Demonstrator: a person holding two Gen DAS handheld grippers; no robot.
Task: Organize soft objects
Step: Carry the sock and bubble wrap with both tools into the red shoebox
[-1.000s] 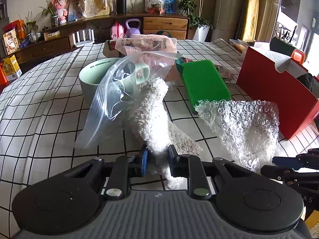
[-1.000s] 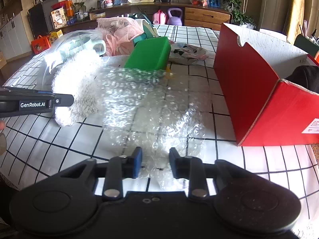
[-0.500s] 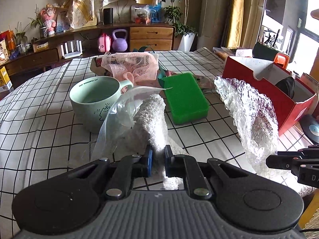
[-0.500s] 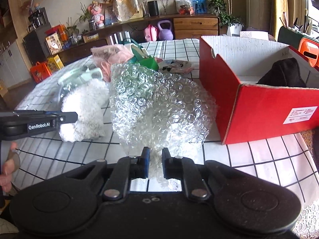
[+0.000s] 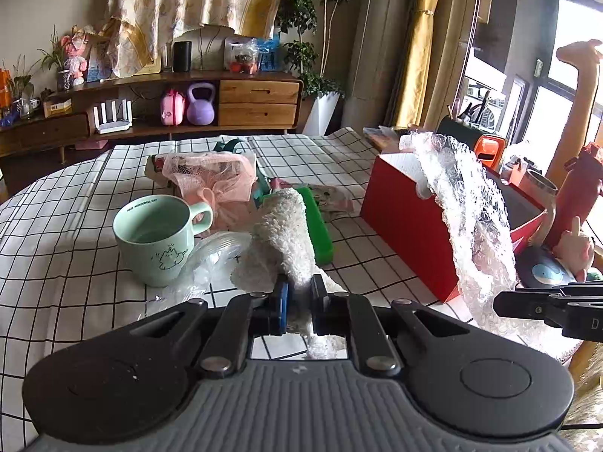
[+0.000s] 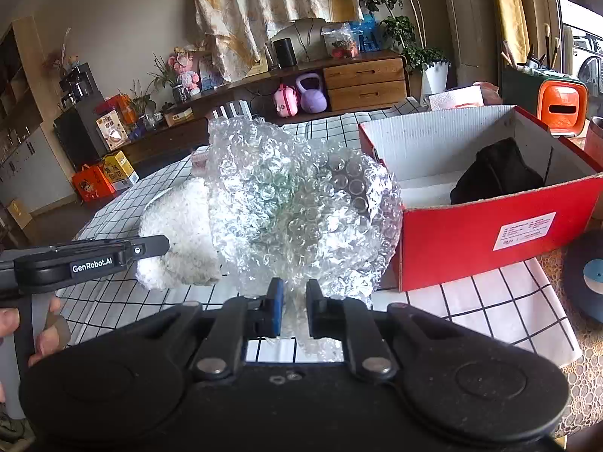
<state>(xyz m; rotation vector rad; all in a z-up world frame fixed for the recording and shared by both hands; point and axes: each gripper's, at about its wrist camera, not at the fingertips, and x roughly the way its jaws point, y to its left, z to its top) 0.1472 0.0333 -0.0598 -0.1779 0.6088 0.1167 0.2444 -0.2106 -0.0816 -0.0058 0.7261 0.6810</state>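
Note:
My left gripper (image 5: 298, 301) is shut on a white fluffy towel (image 5: 286, 237) and holds it lifted above the checked tablecloth. My right gripper (image 6: 293, 307) is shut on a sheet of bubble wrap (image 6: 297, 207), raised in the air left of the red cardboard box (image 6: 490, 226). The bubble wrap also shows in the left wrist view (image 5: 471, 218), hanging in front of the box (image 5: 407, 222). The towel shows in the right wrist view (image 6: 177, 233) behind the bubble wrap. A black soft item (image 6: 497, 173) lies inside the box.
A mint green mug (image 5: 158, 239) stands left of the towel, with a clear zip bag (image 5: 211, 256) beside it. A green sponge (image 5: 318, 226) and pink mesh fabric (image 5: 211, 180) lie behind. A wooden sideboard (image 5: 226, 101) stands beyond the table.
Both grippers have risen, lifting the towel and the bubble wrap off the table. The zip bag has slid off the towel onto the table. The bubble wrap has moved toward the red box.

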